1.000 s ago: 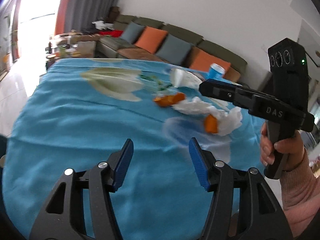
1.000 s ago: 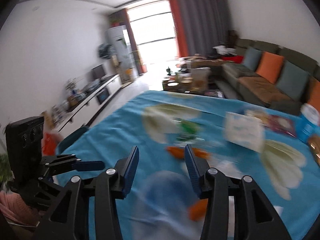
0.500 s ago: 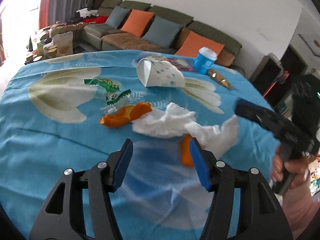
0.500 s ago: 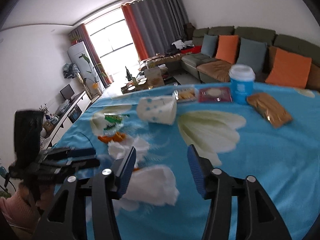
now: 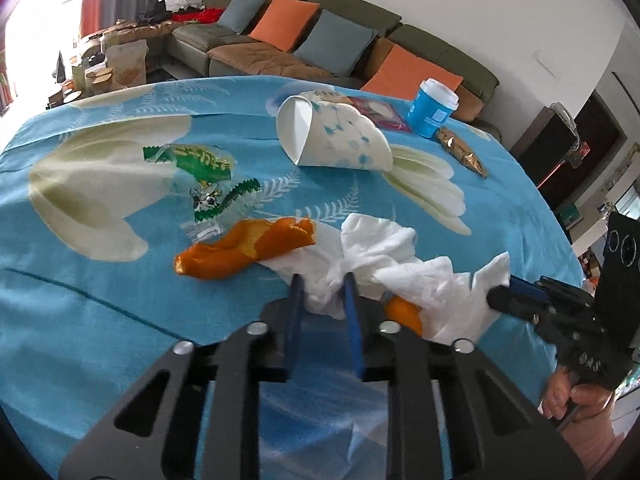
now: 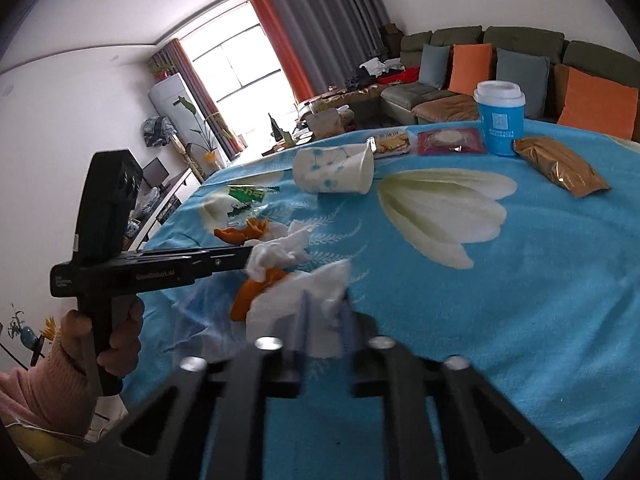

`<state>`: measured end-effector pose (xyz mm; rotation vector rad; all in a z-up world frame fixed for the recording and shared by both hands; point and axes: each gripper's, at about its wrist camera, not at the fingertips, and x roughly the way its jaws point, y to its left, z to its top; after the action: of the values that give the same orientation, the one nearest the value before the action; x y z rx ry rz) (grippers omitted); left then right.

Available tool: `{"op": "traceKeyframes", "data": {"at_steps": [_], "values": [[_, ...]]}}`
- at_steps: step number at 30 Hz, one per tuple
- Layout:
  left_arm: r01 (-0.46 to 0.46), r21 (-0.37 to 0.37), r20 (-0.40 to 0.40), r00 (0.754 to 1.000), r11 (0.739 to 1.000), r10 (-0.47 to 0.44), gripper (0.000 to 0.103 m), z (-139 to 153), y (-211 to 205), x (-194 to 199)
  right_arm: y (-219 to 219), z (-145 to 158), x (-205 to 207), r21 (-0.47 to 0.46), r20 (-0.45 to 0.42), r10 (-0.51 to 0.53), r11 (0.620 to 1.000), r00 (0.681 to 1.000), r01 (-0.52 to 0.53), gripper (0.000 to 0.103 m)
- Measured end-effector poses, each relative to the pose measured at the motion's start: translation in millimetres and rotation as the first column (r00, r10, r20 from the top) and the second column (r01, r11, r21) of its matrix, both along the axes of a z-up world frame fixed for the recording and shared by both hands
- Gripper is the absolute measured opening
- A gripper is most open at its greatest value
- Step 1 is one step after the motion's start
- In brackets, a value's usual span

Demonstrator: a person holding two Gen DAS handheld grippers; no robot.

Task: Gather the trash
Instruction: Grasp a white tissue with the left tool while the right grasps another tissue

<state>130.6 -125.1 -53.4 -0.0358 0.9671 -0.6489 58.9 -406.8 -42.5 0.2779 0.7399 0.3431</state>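
Both sets of jaws have just been closing, and each is now pinching white tissue. The left gripper was standing spread above the blue cloth half a second ago; now its blue pads are pressing a bunched fold of the crumpled tissue between them. The right gripper, spread a moment ago as well, is now nipping the edge of the flatter tissue sheet, its jaws nearly pressed together around the thin paper.

Taking the tipped paper cup as the landmark: the two tissues are lying on the counter well on the near side of the cup, toward the cameras. The long orange peel is sitting between the cup and the crumpled tissue, touching the tissue's edge, and a smaller peel piece is tucked under the tissues, farther from the cup. The green wrapper is lying to the cup's left in the left wrist view. Beyond the cup, a lidded blue cup and a brown snack packet are standing apart from the litter.

For the task, this looks like the reach giving way to the pickup: both tissues seem secured, not yet lifted. The peels, wrapper and paper cup are waiting uncollected, and no bin is showing in either view.
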Motion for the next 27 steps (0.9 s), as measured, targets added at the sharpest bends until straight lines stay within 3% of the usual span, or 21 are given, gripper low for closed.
{"op": "traceKeyframes", "data": {"at_steps": [16,27], "values": [[0.084,-0.129,0.117,0.991,0.988,-0.069,0.011,41.0,57.2,-62.3,9.3,76.0,-29.9,0.001,0.198,0.033,0.999,0.980,-0.033,0.002],[-0.029,-0.150,0.155,0.987,0.988,0.052,0.011,49.7,132.4,-101.9,56.3,79.0,-13.7,0.017,0.211,0.137,0.990,0.968,-0.143,0.002]]}}
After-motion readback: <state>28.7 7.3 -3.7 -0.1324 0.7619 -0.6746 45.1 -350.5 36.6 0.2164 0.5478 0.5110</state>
